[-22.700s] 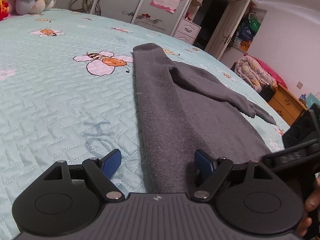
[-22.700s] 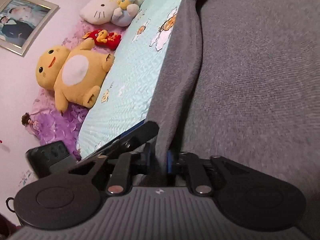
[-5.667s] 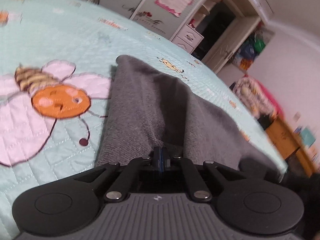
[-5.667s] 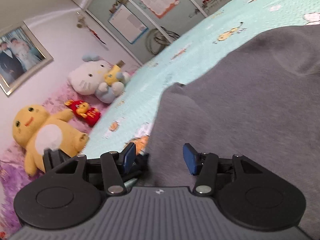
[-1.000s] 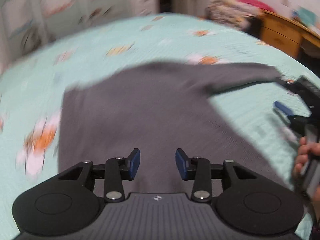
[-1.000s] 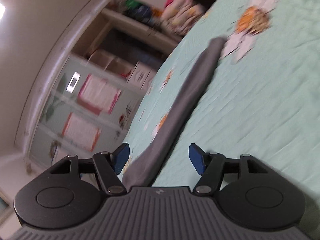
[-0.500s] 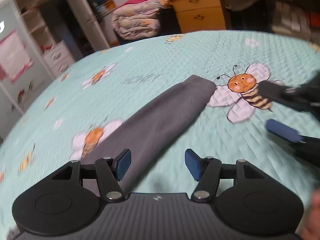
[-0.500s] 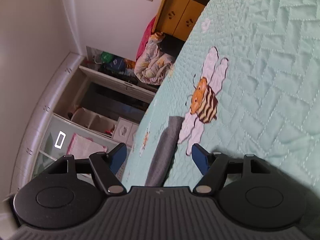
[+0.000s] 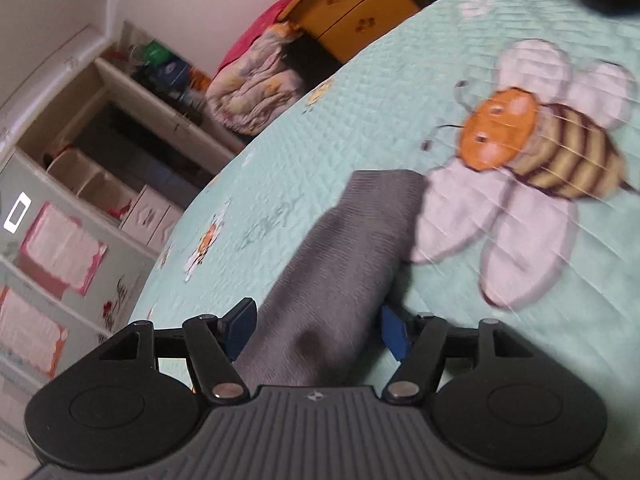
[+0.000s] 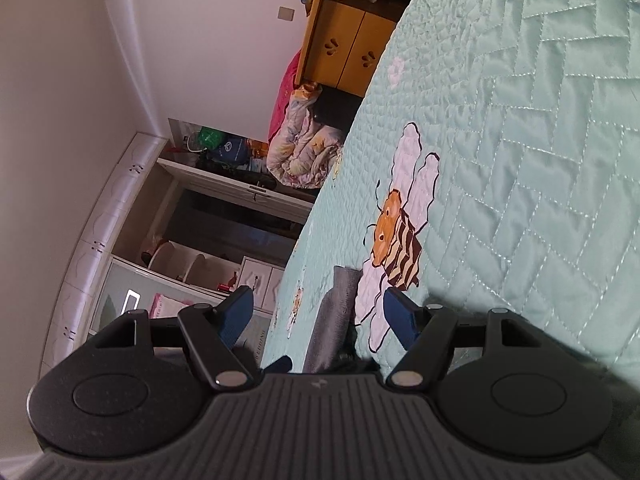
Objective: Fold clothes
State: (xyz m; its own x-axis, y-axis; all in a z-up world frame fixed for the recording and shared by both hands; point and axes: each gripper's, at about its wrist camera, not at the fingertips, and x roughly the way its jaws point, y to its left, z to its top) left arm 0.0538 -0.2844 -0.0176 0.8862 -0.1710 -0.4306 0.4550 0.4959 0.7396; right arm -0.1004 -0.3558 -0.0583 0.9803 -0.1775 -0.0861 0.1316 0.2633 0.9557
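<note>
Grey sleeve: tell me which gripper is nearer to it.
Left. The left gripper is open astride the sleeve; the right gripper, open too, views it from farther back.

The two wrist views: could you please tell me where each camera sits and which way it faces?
Left wrist: on the left gripper, low over the bed, looking along the grey sleeve between its open fingers; only the gripper shows.
Right wrist: on the right gripper, rolled sideways, looking across the quilt toward the wardrobe; only the open gripper shows.
Shared: sleeve, bee print, yellow cabinet.
</note>
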